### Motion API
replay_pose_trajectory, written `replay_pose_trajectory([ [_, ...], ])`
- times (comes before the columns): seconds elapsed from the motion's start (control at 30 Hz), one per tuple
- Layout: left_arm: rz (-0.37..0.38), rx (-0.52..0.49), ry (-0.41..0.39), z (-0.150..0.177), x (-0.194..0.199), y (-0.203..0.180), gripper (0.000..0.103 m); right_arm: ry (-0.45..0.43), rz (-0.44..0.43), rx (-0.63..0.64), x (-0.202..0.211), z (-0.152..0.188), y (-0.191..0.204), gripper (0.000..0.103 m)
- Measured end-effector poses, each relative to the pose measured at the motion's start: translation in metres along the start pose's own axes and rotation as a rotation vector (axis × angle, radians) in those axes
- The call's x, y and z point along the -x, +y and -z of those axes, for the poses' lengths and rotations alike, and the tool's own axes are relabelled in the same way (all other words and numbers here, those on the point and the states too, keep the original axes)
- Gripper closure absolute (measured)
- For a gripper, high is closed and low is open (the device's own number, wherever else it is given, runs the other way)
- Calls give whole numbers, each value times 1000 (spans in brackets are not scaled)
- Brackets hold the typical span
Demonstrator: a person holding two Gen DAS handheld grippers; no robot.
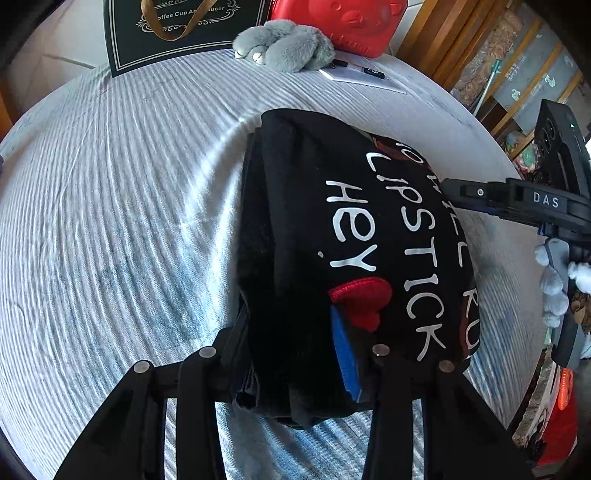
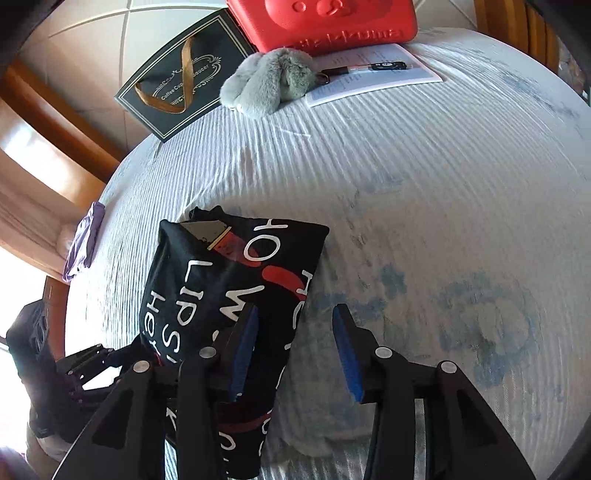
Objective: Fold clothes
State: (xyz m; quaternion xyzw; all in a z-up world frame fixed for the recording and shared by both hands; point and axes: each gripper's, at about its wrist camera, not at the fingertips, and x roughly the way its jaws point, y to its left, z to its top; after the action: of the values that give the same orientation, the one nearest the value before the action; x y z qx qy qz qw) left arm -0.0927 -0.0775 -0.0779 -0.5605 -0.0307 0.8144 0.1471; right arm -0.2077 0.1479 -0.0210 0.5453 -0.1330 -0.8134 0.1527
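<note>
A black t-shirt (image 1: 306, 229) with white lettering and red lips lies folded into a thick bundle on the striped grey-white cloth (image 1: 110, 206). My left gripper (image 1: 291, 354) is shut on the near edge of the bundle; one blue pad shows, the other is buried in the fabric. In the right wrist view the same shirt (image 2: 221, 280) lies to the left. My right gripper (image 2: 295, 347) is open, its jaws wide apart, its left finger resting over the shirt's right edge and nothing between the pads. The right gripper's body (image 1: 517, 203) shows at the right of the left wrist view.
At the far edge stand a black gift bag (image 2: 177, 77), a grey plush toy (image 2: 273, 77), a red case (image 2: 325, 22) and a paper sheet with a pen (image 2: 373, 70). A purple cloth (image 2: 83, 240) hangs at the left edge. Wooden furniture surrounds the surface.
</note>
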Motion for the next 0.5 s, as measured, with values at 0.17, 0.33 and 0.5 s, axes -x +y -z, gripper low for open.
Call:
replay_pose_trajectory([
  [0.17,35,11,9,2,0,1,63,7,-34,-26,-10,-10,-1,58],
  [0.33,49,22,36,4,2,1,63,38,-50,-35,-8,-9,5,58],
  [0.5,49,6,22,1,-1,3,61,91,-57,-2,5,13,15,58],
])
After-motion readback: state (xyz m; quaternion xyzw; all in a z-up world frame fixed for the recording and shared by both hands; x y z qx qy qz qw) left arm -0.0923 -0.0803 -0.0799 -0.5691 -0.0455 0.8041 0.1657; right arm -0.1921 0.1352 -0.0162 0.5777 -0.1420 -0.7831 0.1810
